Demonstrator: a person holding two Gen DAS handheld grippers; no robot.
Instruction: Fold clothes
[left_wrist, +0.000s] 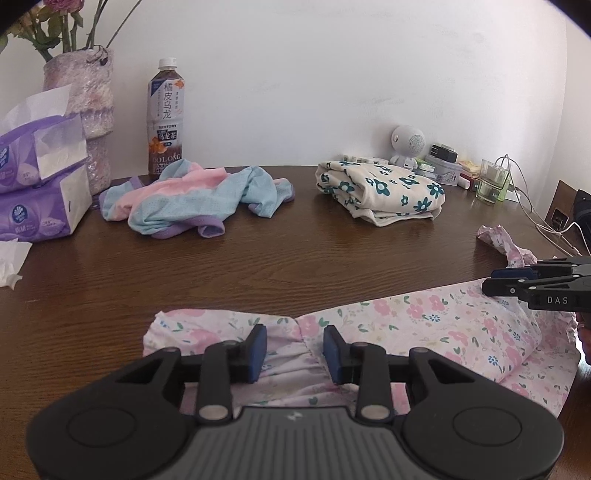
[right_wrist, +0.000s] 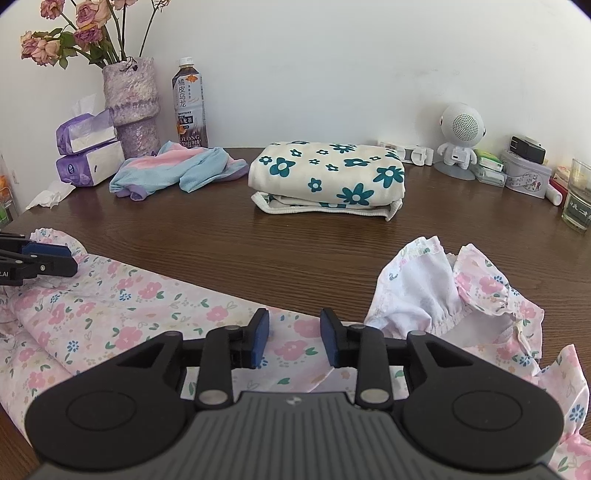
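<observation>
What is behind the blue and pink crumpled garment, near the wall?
Behind the blue and pink garment stand an oolong tea bottle and a purple vase with dried roses. The garment covers the bottle's foot, so its base cannot be seen.

Home, likely bedroom or living corner. Dark wood tabletop (right_wrist: 295, 243) against white wall. Vase (right_wrist: 131, 107) with dried roses, tissue packs (right_wrist: 88, 147), tea bottle (right_wrist: 189, 103), robot-shaped speaker (right_wrist: 460, 140), charger (right_wrist: 527, 149), glass (right_wrist: 578, 195), household clothes (right_wrist: 327, 177) lying about.
</observation>
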